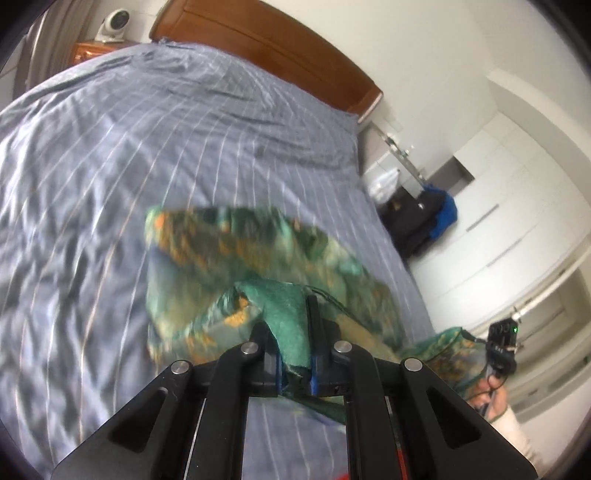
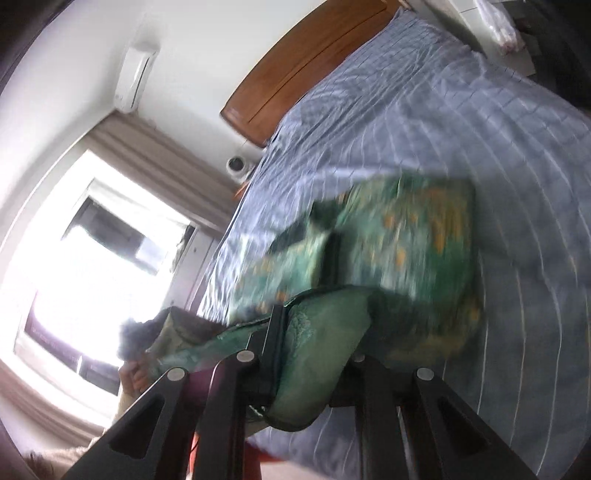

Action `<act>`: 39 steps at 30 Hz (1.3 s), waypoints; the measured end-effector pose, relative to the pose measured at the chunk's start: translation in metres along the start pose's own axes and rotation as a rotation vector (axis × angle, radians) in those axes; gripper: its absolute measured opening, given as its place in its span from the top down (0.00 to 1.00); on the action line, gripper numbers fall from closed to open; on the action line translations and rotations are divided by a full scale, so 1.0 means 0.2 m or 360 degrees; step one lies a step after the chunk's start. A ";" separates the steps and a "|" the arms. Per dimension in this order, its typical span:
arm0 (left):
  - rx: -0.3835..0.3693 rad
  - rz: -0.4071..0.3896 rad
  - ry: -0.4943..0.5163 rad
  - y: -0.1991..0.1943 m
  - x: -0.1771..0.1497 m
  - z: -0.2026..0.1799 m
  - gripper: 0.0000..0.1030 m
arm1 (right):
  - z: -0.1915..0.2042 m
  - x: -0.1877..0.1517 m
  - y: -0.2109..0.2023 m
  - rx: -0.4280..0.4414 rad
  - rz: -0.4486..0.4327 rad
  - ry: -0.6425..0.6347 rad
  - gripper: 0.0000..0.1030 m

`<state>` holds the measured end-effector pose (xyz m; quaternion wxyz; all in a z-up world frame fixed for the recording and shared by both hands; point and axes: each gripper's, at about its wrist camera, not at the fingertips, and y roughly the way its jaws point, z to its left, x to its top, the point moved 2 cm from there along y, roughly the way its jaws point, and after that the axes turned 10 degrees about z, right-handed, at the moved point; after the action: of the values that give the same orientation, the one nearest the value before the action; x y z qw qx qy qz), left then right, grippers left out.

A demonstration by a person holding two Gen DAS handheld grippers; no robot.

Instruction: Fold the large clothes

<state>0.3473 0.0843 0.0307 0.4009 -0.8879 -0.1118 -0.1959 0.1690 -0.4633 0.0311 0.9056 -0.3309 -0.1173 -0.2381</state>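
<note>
The green patterned garment [image 1: 258, 258] with orange flecks hangs blurred just above the bed [image 1: 110, 147], stretched between both tools. The left tool [image 1: 295, 347] is clamped on a fold of its plain green edge; the right tool [image 2: 314, 332] likewise pinches a thick bunch of the cloth, which drapes over and hides its inner fingers. The bed's grey-blue striped cover lies wrinkled under the garment. Behind the bed stands a wooden headboard [image 1: 266, 48]. Beside the headboard sits a small white fan [image 1: 112, 24] on a nightstand. Along the bed's far side are white cabinets [image 1: 498, 206] and a dark bag [image 1: 417, 218].
</note>
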 end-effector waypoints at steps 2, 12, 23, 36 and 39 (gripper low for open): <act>0.0031 -0.0015 -0.0041 0.07 0.14 0.03 0.92 | -0.06 0.16 0.03 -0.0020 -0.0036 0.0046 0.85; 0.0397 0.0142 -0.0247 0.72 0.56 0.36 0.84 | -0.53 0.73 0.50 -0.0247 -0.0061 0.0314 0.85; 0.0302 0.0021 -0.0500 0.58 0.65 0.57 0.09 | -0.83 0.74 0.53 0.0051 -0.0176 0.0722 0.23; 0.0497 0.0342 0.0208 0.62 0.45 0.31 0.09 | -0.34 0.72 0.47 -0.0802 0.0363 -0.0170 0.18; 0.0528 0.0401 0.0192 0.77 0.44 0.30 0.16 | -0.38 0.69 0.60 -0.0851 0.0399 -0.0150 0.18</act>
<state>0.4964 0.0332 -0.0699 0.5689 -0.8033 -0.0063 -0.1759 0.3529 -0.4820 -0.0402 0.8023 -0.5802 -0.0505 -0.1311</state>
